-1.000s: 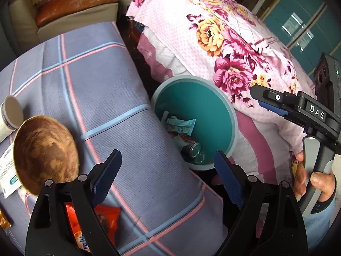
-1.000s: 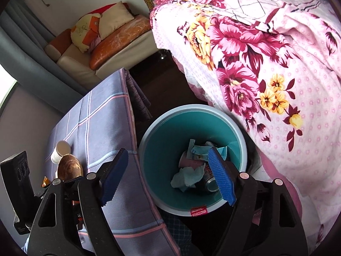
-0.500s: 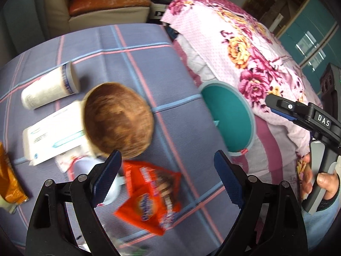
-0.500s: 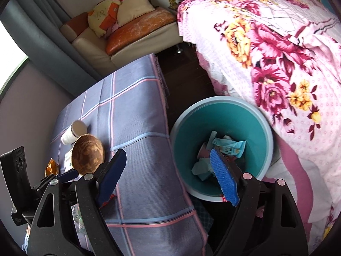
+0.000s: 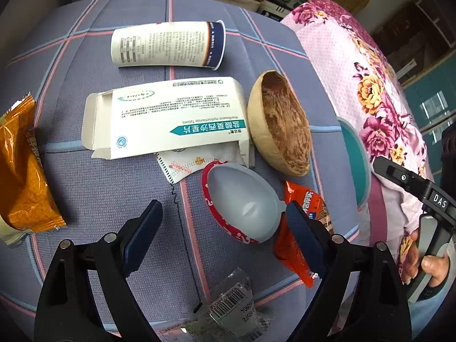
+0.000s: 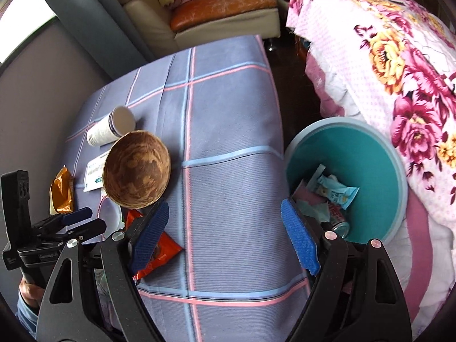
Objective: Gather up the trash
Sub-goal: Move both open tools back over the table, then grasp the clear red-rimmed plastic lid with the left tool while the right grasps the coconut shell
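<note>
Trash scattered on worktop (image 5: 85,188) with plaid cloth. Grey plastic lid (image 5: 242,202), red-rimmed, lies just ahead of left tongs (image 5: 225,222), between the pads but not touched; tongs spread wide, nothing held. Red snack wrapper (image 5: 302,199) partly under lid's right edge. White medicine box (image 5: 171,119) behind lid, crumpled white wrapper (image 5: 188,162) poking out beneath it. Paper cup (image 5: 168,44) on its side further back. Coconut shell half (image 5: 280,126) touching box's right end. Orange packet (image 5: 20,171) far left. Clear barcode wrapper (image 5: 230,310) near the camera, between tong arms. Right tongs (image 6: 225,233) also wide apart and empty, above worktop edge. Teal bin (image 6: 379,176) on floor beside worktop, against floral bedspread (image 6: 399,65), holding wrappers and a can (image 6: 337,222).
</note>
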Tool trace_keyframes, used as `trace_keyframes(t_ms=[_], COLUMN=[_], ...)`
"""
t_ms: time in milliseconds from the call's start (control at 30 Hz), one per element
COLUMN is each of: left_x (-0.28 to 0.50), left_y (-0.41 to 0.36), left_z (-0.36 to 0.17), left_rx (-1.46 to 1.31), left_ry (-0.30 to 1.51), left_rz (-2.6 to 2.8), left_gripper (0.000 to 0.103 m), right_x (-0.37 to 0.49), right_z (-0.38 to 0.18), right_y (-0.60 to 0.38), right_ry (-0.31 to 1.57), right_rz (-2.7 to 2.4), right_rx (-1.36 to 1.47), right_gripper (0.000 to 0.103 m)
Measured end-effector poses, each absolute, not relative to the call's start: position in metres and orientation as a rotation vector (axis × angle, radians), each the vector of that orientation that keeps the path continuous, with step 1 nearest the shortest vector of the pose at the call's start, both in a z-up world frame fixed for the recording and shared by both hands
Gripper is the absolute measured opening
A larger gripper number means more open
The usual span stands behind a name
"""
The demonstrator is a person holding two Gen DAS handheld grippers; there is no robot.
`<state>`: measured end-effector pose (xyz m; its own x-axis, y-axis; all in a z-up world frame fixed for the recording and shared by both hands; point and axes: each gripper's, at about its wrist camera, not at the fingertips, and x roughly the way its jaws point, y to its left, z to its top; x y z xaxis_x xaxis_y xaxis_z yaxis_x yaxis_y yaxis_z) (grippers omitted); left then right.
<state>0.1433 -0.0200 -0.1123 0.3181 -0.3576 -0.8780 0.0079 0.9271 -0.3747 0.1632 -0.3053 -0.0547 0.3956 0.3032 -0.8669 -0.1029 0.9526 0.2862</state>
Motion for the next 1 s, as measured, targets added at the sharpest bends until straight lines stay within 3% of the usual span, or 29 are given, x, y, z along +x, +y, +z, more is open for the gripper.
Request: trace_keyframes(t_ms=[133, 200, 267, 300, 367, 633, 733, 1000], left_x=[0.144, 0.144, 0.145, 0.145, 0.147, 0.157, 0.160, 0.150], left_y=[-0.023, -0.028, -0.036, -0.039, -0.043, -0.018, 0.000, 0.021], left_z=[-0.116, -0.117, -0.117, -0.117, -0.119, -0.117, -0.115, -0.120], left_rx=[-0.319, -0.292, -0.256, -0.240, -0.216, -0.202, -0.218, -0.265], left_ry=[1.227, 1.218, 1.209, 1.201, 1.194, 1.152, 1.146, 1.147], left_rz=[-0.262, -0.263, -0.267, -0.258, -0.244, -0.173, -0.140, -0.136], left_gripper=[0.070, 0.069, 0.059, 0.051, 0.012, 0.009, 0.009, 0.010], right_x=[0.167, 0.171, 0.173, 0.174, 0.177, 0.193, 0.204, 0.226], right_z=[-0.064, -0.069, -0.072, -0.074, -0.079, -0.085, -0.089, -0.102], right_y=[-0.292, -0.286, -0.284, -0.282, -0.279, -0.261, -0.249, -0.220], right_ry=[1.167, 1.187, 1.194, 1.195, 1.204, 1.198, 1.207, 1.200], right_rz=[0.275, 0.281, 0.283, 0.291, 0.299, 0.328, 0.352, 0.389], right_rx=[0.186, 0.197, 0.200, 0.208, 0.218, 0.197, 0.178, 0.126], right_gripper=[0.077, 0.077, 0.077, 0.077, 0.077, 0.077, 0.065, 0.050])
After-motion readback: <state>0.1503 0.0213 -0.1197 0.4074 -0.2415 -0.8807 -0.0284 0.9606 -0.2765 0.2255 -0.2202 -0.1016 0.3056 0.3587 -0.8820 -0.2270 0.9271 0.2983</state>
